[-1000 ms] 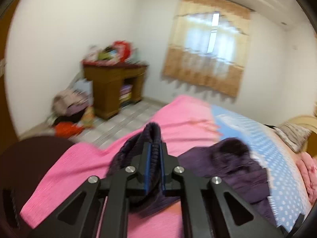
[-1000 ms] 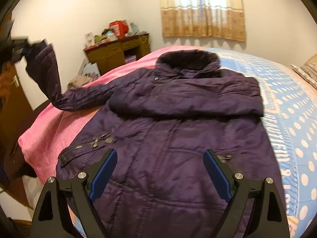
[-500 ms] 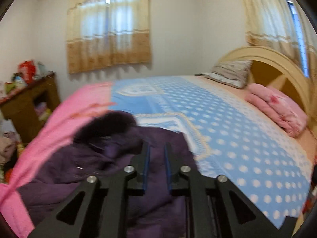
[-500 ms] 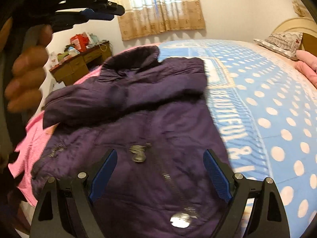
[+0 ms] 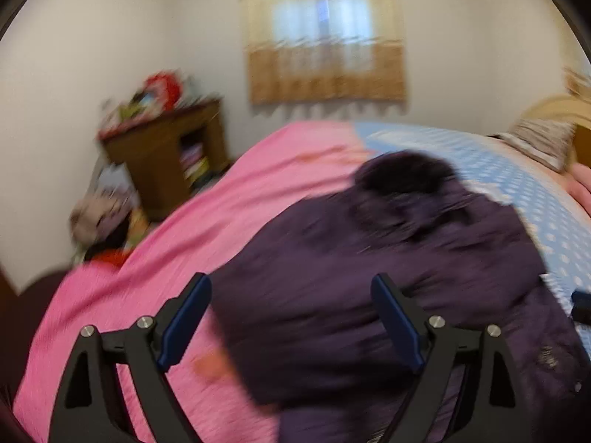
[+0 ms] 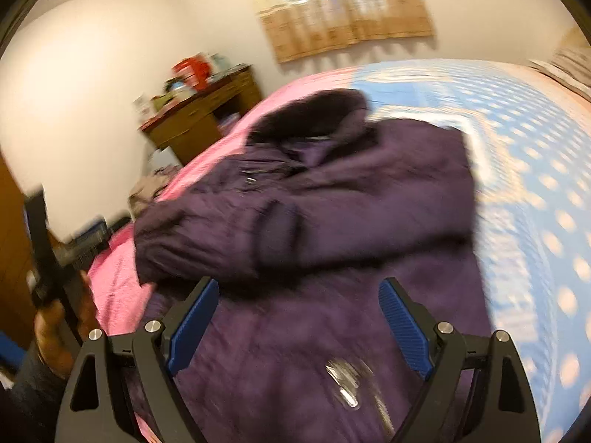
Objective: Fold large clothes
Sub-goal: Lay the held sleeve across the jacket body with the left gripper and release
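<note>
A large dark purple padded coat (image 6: 332,199) with a black fur collar (image 6: 314,114) lies on the bed, both sleeves folded across its chest. It also shows in the left wrist view (image 5: 388,258). My left gripper (image 5: 291,317) is open and empty above the coat's left edge. My right gripper (image 6: 299,321) is open and empty above the coat's lower front, near the zipper pull (image 6: 343,380). Both views are blurred by motion.
The bed has a pink blanket (image 5: 184,258) and a blue dotted cover (image 6: 535,184). A wooden desk (image 5: 166,151) with clutter stands by the wall, clothes piled on the floor beside it. A pillow (image 5: 543,140) lies at the headboard. My left hand and gripper (image 6: 48,258) show at the left.
My left gripper let go of the left sleeve, now laid across the coat, and opened wide. It swung back toward the coat's left side. The right gripper stayed open.
</note>
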A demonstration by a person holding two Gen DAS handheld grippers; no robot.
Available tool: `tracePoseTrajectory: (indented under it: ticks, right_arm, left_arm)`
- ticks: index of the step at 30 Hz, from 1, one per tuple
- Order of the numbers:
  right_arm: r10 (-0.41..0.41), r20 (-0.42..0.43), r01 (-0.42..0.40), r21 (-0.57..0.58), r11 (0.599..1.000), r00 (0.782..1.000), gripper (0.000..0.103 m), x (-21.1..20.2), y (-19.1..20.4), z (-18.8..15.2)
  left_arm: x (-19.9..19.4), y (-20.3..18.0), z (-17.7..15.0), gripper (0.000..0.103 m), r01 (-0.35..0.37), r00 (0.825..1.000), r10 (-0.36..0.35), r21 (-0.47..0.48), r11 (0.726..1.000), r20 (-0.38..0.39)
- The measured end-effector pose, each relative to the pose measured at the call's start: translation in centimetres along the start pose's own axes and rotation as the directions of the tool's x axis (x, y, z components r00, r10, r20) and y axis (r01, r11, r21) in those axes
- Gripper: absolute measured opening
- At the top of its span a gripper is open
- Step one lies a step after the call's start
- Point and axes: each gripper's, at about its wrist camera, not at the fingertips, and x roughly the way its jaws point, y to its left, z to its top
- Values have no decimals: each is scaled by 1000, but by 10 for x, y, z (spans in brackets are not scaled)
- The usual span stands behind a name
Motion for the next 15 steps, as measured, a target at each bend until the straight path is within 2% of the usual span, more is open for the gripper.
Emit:
tracePoseTrajectory:
  ticks: [2,4,6,8,9,10,12,15]
  right_arm:
    - [51,-40,-50,13,999,998,89,28,10,18]
    - [83,-88,-77,67,995,993,89,57,10,28]
    - [94,-142,-74,135,988,985,89,85,6,34]
    - [173,-202,-130,209,969,964,87,115,3,34]
    - [212,-221,-158,238,958,952,65,124,1,32]
    - [235,-242,-173,253,952,941,56,132,2,31]
    - [234,-230,-191,196,962,945,38,127,14,32]
    - [241,-154,-229,94,969,958,31,89,36,46]
  left_arm:
    - [3,10,-17,91,-24,999,23,-30,999,-40]
    - [5,9,-29,91,-19,998,16,-48,999,-56]
    - [2,8,-38,91,-7,998,3,-61,998,-61]
    - [4,4,-42,91,1,998,-5,-67,998,-67]
    - [6,3,-44,91,1,997,-6,-69,998,-73]
    - [8,4,-46,91,-1,997,-5,-73,997,-82]
    - [9,8,-46,91,-1,996,-7,-89,996,-92]
    - [10,13,-43,91,-18,997,10,-95,995,-79]
